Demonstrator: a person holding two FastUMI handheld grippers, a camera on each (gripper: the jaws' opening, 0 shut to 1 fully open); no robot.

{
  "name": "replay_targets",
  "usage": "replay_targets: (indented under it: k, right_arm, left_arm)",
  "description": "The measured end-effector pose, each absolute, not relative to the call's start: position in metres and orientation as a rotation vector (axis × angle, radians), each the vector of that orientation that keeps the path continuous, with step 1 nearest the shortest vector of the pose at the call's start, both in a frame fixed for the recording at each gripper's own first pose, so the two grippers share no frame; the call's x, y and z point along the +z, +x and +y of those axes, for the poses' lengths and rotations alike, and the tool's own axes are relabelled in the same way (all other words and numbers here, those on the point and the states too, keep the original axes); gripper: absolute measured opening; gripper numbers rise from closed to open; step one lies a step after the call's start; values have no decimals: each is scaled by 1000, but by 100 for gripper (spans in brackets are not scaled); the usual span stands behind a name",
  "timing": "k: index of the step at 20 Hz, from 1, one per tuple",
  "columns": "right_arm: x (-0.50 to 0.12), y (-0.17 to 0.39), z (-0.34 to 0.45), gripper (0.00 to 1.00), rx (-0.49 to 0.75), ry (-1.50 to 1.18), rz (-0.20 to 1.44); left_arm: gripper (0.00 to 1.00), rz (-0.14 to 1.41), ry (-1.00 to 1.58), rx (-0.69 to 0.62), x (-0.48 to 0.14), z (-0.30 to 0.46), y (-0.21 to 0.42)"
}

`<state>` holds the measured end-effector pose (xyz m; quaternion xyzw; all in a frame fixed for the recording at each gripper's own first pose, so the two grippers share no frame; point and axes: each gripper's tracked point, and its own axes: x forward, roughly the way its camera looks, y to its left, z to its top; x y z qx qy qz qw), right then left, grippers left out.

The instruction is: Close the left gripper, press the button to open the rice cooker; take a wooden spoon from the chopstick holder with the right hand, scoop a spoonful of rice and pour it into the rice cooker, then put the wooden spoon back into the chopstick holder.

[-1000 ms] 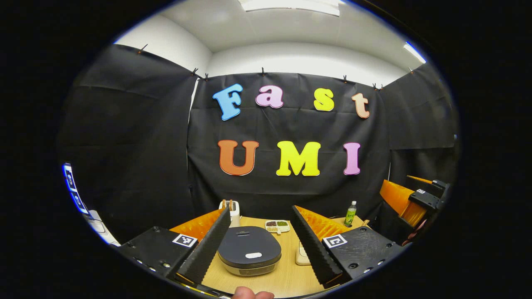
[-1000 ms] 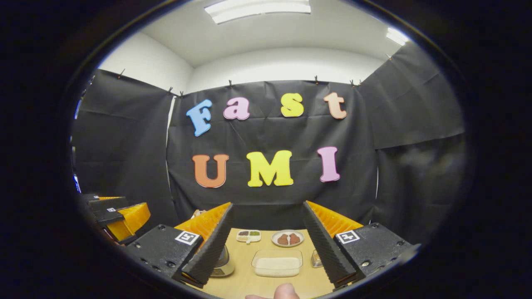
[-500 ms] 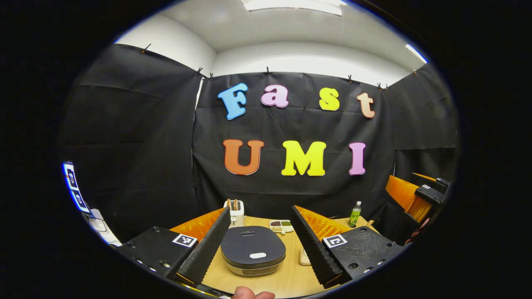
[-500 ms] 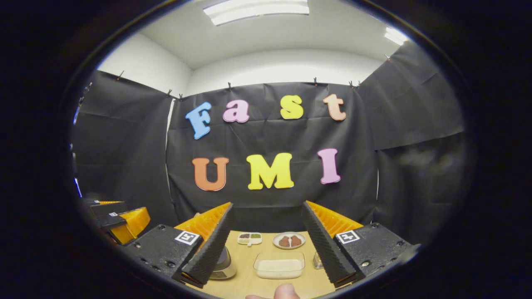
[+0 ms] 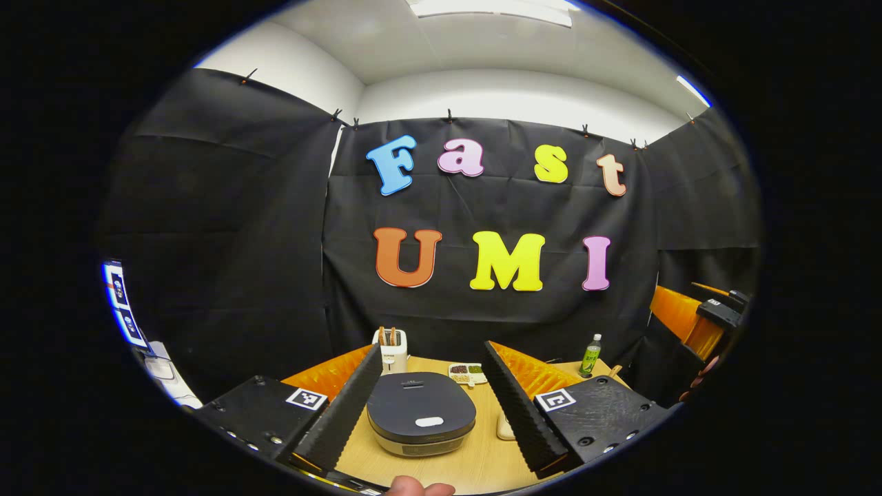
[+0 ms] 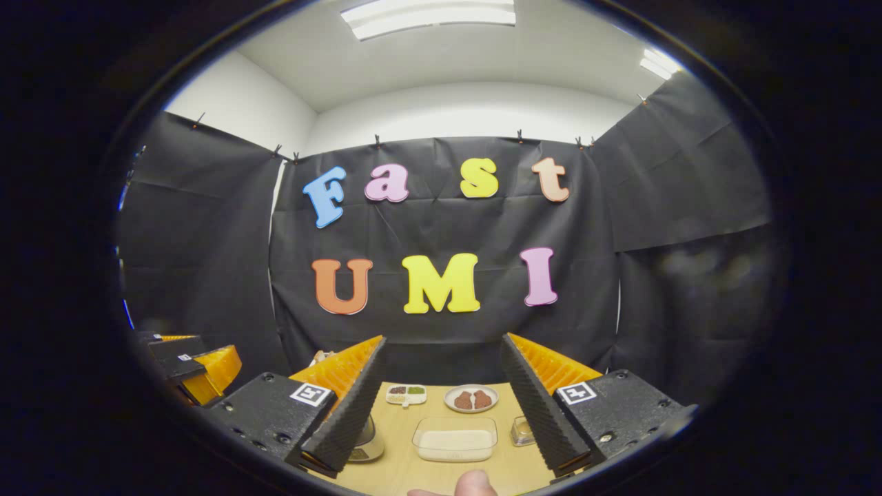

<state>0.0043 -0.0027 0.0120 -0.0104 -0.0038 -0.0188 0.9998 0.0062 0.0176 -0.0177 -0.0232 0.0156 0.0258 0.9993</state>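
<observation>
Nearer now, wide-spread left gripper [image 5: 431, 399] frames closed rice cooker [image 5: 421, 422]; right gripper [image 6: 441, 396], equally wide, faces rice container [image 6: 454, 439].

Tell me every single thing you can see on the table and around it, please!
rice cooker: one, dark lid shut, pale button on top, near middle of table
chopstick holder: one, white, behind the cooker, wooden handles sticking up
divided dish: one, white, brown and green bits inside, far side
bottle: one, green, far right corner
clear tub: one, white rice inside, in front of the right gripper
plate: one, white, two brown pieces, behind the tub
small jar: one, clear, right of the tub
table: one, light wood
left gripper: one, fingers apart
right gripper: one, fingers apart
</observation>
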Motion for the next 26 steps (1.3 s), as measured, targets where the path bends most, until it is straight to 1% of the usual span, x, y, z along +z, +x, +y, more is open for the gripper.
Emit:
replay_targets:
  k: [4, 7, 10, 14, 15, 16, 20, 23, 25, 26]
  right_arm:
    - [15, 8, -16, 100, -40, -30, -18]
    - [16, 17, -39, 100, -72, -37, -7]
    - [9, 34, -62, 100, -63, -57, 0]
    - [-8, 69, -105, 100, -44, -50, 12]
    - [-12, 80, -116, 100, -40, -49, 14]
    - [-18, 90, -126, 100, -32, -47, 24]
    - [-49, 124, -156, 100, 26, -32, 42]
    - [-79, 142, -174, 100, 28, 24, 120]
    - [-84, 149, -184, 100, 16, 55, 132]
    - [-86, 153, -187, 100, 13, 60, 132]
  left_arm:
    - [94, 35, -64, 52, -23, 15, 15]
    - [95, 91, -78, 40, -42, 10, 27]
    - [95, 127, -77, 62, -57, 5, 42]
    - [95, 223, -96, 99, -78, -12, 60]
    - [89, 247, -90, 122, -84, -11, 66]
    - [95, 281, -84, 139, -92, -11, 74]
    - [95, 428, -127, 146, -125, -20, 92]
    - [95, 536, -134, 154, -140, -14, 105]
    - [87, 609, -147, 142, -153, -16, 109]
    - [74, 647, -152, 137, -161, -15, 111]
